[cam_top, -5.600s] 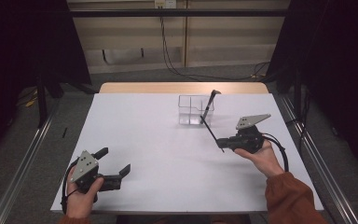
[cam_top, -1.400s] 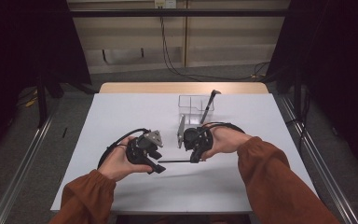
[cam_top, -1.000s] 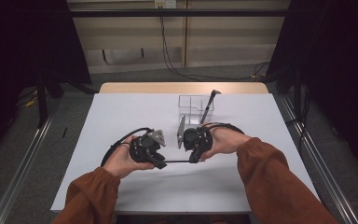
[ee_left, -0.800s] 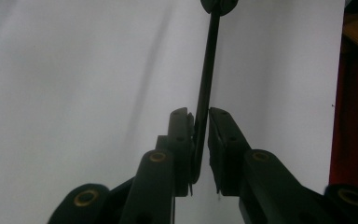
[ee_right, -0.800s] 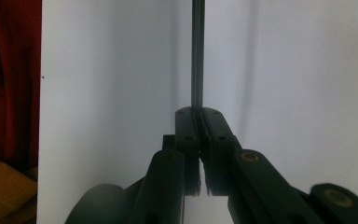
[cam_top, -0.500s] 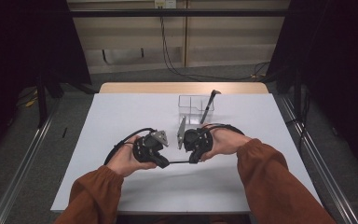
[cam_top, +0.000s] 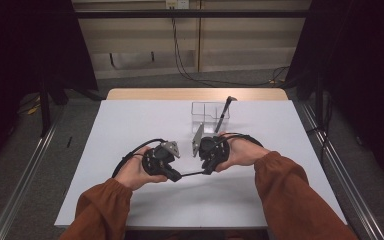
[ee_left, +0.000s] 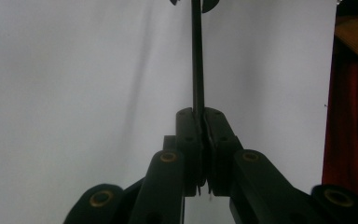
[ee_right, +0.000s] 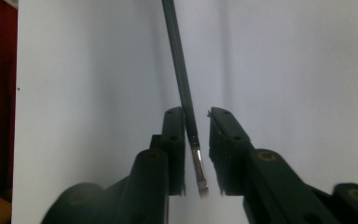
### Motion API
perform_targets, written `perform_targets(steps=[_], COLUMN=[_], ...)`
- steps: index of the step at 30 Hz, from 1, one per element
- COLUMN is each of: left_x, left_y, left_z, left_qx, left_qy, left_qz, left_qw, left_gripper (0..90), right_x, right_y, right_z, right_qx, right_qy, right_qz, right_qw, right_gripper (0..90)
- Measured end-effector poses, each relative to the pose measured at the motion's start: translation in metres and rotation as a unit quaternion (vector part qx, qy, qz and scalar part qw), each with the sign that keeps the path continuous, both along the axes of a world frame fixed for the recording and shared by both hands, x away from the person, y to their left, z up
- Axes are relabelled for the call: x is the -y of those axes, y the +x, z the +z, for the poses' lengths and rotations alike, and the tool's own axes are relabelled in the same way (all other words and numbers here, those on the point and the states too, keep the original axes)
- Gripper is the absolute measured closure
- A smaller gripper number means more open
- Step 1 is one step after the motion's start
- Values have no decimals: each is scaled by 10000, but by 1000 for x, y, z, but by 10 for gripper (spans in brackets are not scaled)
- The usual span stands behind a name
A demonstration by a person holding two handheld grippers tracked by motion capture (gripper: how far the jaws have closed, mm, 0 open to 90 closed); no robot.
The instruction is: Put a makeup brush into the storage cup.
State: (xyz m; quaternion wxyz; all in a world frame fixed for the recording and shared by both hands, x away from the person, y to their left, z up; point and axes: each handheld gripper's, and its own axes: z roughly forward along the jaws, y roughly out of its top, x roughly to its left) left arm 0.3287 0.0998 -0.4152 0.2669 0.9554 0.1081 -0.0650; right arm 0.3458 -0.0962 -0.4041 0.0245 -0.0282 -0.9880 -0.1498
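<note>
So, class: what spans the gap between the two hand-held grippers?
A thin dark brush, seen in the high view, bridges the left hand-held gripper and right hand-held gripper.

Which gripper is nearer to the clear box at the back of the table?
Right. The right gripper sits just in front of the clear box, slightly toward the person; the left gripper is farther back and off to the left, clamped on the thin brush.

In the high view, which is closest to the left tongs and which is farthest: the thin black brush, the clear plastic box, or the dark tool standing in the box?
From the left tongs:
1. Thin black brush: clamped in them, stretching right toward the right tongs.
2. Clear plastic box: farther back, toward the table's far edge.
3. Dark tool: leaning at the box's right side, slightly farther.
</note>
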Motion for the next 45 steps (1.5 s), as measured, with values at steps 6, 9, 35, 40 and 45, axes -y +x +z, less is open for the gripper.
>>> perform_targets(steps=[6, 9, 35, 40, 45], left_x=[-3, -6, -40, -47, -56], left_y=[-1, 0, -5, -6, -8], left_z=[-3, -1, -5, -8, -9], left_qx=[2, -2, 32, 23, 6], left_qy=[-68, -97, -427, -499, -640], left_qz=[116, 151, 644, 719, 839], left_qw=[9999, 9998, 9970, 9962, 9944], left_gripper=[857, 858, 857, 857, 857], right_x=[7, 10, 65, 77, 89], right_y=[1, 1, -4, -5, -8], right_z=[-1, -1, -2, -1, -4], right_qx=[16, 39, 285, 394, 397], right_qy=[227, 333, 1344, 1512, 1671], right_qz=[-233, -295, -1452, -1727, -1953], right_qw=[9995, 9990, 9798, 9725, 9656], right_gripper=[579, 513, 121, 87, 63])
